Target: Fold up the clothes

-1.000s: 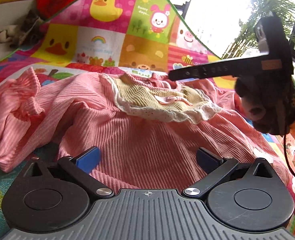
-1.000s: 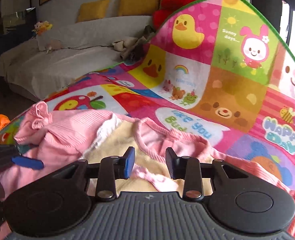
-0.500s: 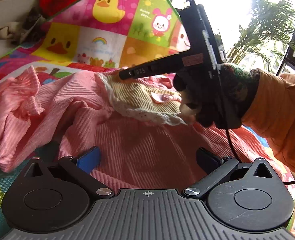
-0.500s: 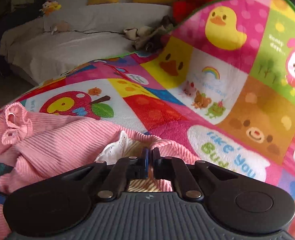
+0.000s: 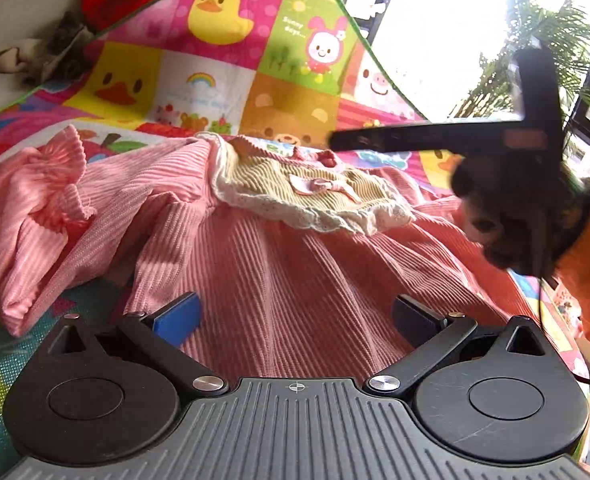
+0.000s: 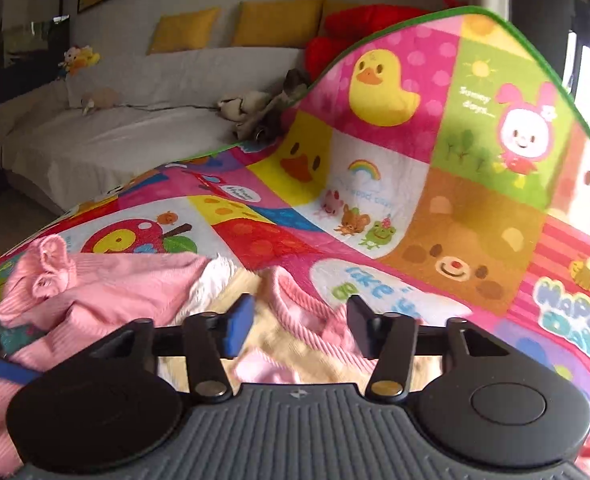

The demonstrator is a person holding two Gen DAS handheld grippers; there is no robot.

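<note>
Patchwork play mat (image 5: 199,92) carries the pink dress (image 5: 279,280), spread front-up and unfolded; both sleeves remain out. Left hand-held gripper (image 5: 295,312): released, above the skirt. Right hand-held gripper (image 6: 299,320): jaws just opened, released over the neckline. Folding not yet started.

Cartoon play mat (image 6: 435,200), sofa w/ white cover (image 6: 135,128), yellow cushions (image 6: 275,20), palm (image 5: 555,40)
</note>
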